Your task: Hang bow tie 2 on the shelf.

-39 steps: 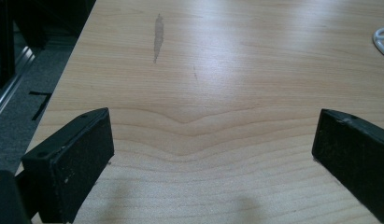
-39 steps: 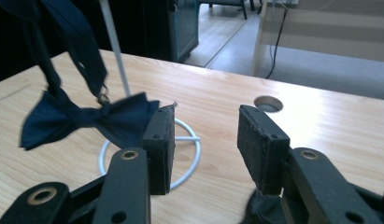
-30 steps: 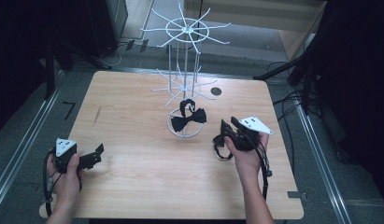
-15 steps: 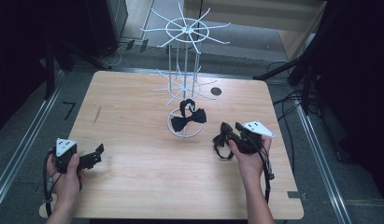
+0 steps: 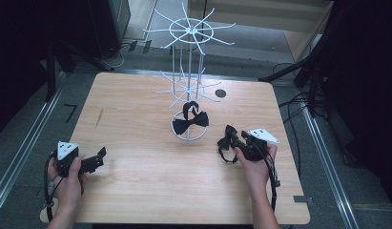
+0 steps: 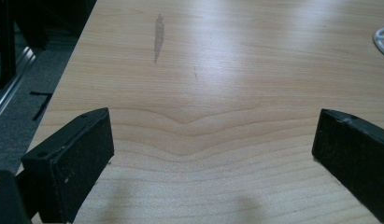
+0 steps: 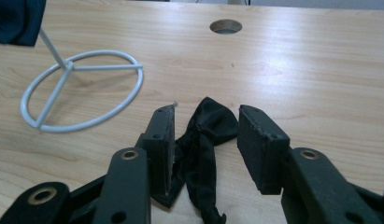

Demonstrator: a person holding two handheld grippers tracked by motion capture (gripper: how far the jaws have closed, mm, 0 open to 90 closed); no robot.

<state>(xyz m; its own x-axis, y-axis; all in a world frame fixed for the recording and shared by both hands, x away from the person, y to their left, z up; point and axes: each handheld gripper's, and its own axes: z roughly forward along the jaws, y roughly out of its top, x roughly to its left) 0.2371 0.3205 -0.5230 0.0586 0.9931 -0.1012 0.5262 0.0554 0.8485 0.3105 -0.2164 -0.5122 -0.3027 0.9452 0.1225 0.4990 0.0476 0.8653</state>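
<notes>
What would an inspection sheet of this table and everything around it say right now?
Surface: wooden table, one dark streak and a round hole near the far edge.
Job's things: one black bow tie hangs on the white wire rack; a second black bow tie lies on the wood between the right gripper's jaws.
Clutter: nothing seen.
Grippers: left gripper wide open, jaws over bare wood; right gripper jaws apart, one either side of the tie, not closed on it.
Cables: one trails from each gripper along the forearm; more lie on the floor at right.
Surroundings: grey floor, metal rails, dark stands.
</notes>
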